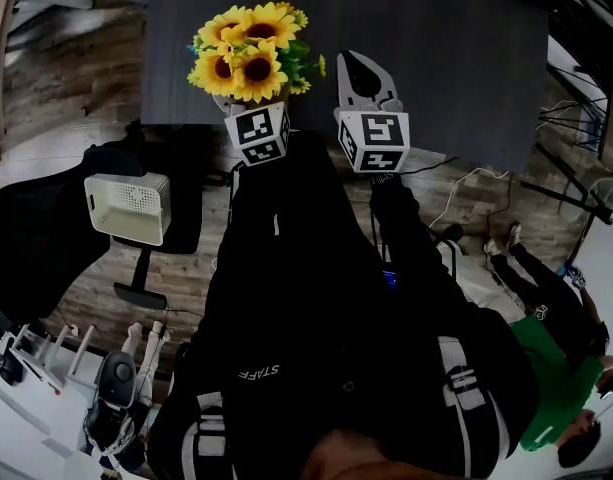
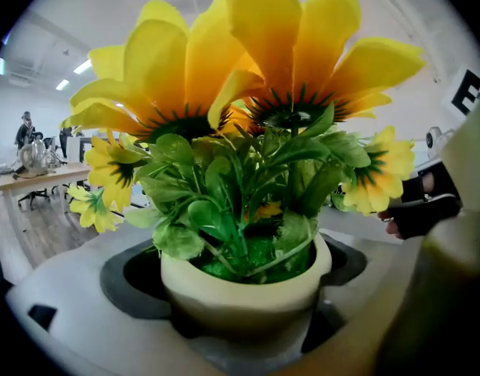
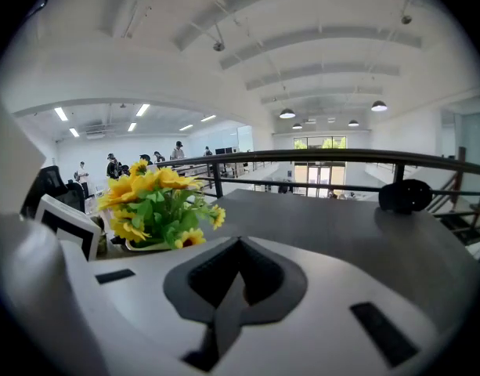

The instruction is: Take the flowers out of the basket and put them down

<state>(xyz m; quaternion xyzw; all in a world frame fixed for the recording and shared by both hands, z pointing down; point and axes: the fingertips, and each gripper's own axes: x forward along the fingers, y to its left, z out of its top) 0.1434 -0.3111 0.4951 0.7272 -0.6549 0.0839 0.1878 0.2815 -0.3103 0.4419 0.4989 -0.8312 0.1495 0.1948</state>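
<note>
A cream pot [image 2: 243, 282] of yellow sunflowers [image 1: 251, 48] hangs over the near edge of the dark grey table [image 1: 436, 58]. My left gripper [image 1: 251, 103] is shut on the pot, with its jaws pressed on either side of the pot's body. In the right gripper view the flowers [image 3: 157, 206] show at the left, apart from that gripper. My right gripper [image 1: 364, 68] is beside them to the right, over the table, shut with nothing in it [image 3: 240, 249]. The white basket [image 1: 129, 206] stands low at the left on a black seat, with nothing visible inside it.
A black chair [image 1: 46, 228] is under and beside the basket. Cables [image 1: 466, 183] trail across the wooden floor at the right, where a person in green [image 1: 556, 388] sits. A black object [image 3: 404, 196] rests at the table's far side.
</note>
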